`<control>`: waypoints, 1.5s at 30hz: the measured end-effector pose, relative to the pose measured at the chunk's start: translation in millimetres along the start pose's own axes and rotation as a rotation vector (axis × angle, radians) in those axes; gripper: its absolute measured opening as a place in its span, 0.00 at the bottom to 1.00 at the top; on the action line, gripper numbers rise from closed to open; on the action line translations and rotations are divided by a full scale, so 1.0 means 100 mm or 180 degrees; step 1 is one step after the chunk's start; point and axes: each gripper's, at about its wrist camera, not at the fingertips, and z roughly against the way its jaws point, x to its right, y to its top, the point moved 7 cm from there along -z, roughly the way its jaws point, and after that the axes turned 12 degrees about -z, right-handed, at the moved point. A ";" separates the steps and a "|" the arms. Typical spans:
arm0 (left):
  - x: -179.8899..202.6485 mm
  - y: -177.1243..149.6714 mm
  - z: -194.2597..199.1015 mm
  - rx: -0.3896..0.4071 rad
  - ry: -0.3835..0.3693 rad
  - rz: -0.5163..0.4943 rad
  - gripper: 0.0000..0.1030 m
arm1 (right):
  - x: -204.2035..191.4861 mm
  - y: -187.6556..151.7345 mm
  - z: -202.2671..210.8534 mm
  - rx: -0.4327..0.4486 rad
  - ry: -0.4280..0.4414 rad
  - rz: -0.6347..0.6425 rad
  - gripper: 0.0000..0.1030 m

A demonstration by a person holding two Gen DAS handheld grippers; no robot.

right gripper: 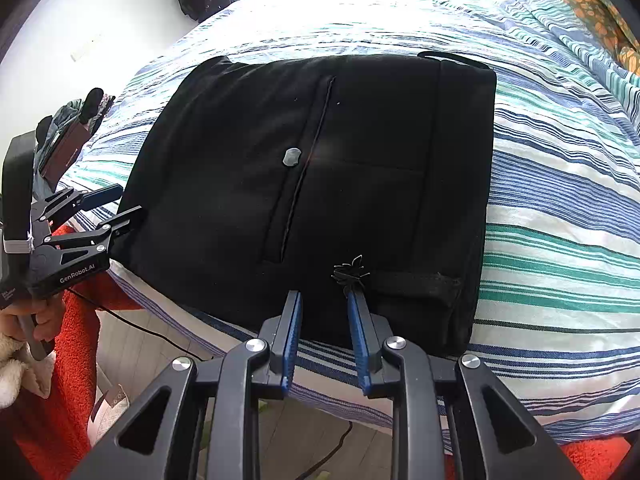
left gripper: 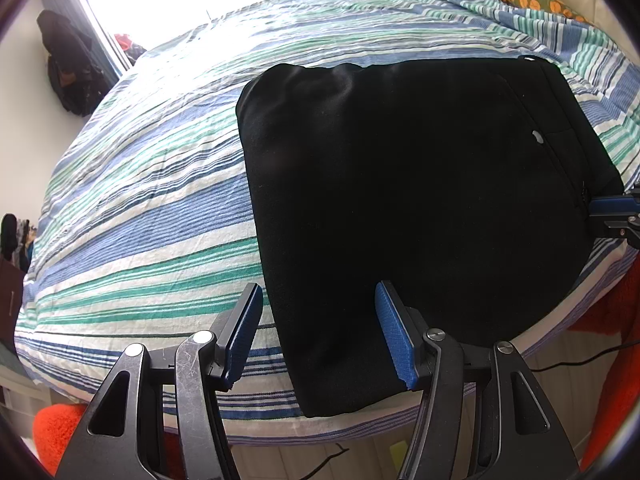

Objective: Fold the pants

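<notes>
I am holding my left gripper [left gripper: 318,308] low in the left wrist frame, its blue-padded jaws standing well apart with nothing pinched. The folded black fabric pants [left gripper: 420,208] are lying flat on the blue, green and white striped bedspread [left gripper: 132,200], filling the centre and right of that frame. The near left corner of the pants is sitting between and below my open fingers, the left pad [left gripper: 244,334] hanging over bare stripes and the right pad [left gripper: 394,330] over the black cloth; whether either is touching I cannot tell.

In the right wrist frame my right gripper [right gripper: 325,312] is pointing up from the bottom centre, jaws narrowly apart, gripping nothing that I can see. Its tips are hovering at the near edge of the pants [right gripper: 312,184], just below a small dark knotted drawstring [right gripper: 352,272] and left of a flat black tab. A long pocket seam and a grey oval button are showing in the middle of the cloth. At the left edge of this frame my left gripper [right gripper: 126,202] is standing by the pants' left edge, my hand [right gripper: 38,318] holding its handle.
</notes>
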 end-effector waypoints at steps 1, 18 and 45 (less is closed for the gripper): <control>0.00 0.00 0.00 0.0000 0.0000 0.0000 0.59 | 0.00 0.00 0.00 0.0000 0.0000 0.0000 0.24; -0.42 0.10 0.19 -0.0129 -0.0668 0.0578 0.70 | 0.23 0.38 0.62 0.0476 0.0644 -0.0660 0.37; -0.63 0.70 0.37 0.0085 -0.1399 0.0744 0.14 | 0.14 1.05 0.23 -0.0182 0.0837 -0.0285 0.31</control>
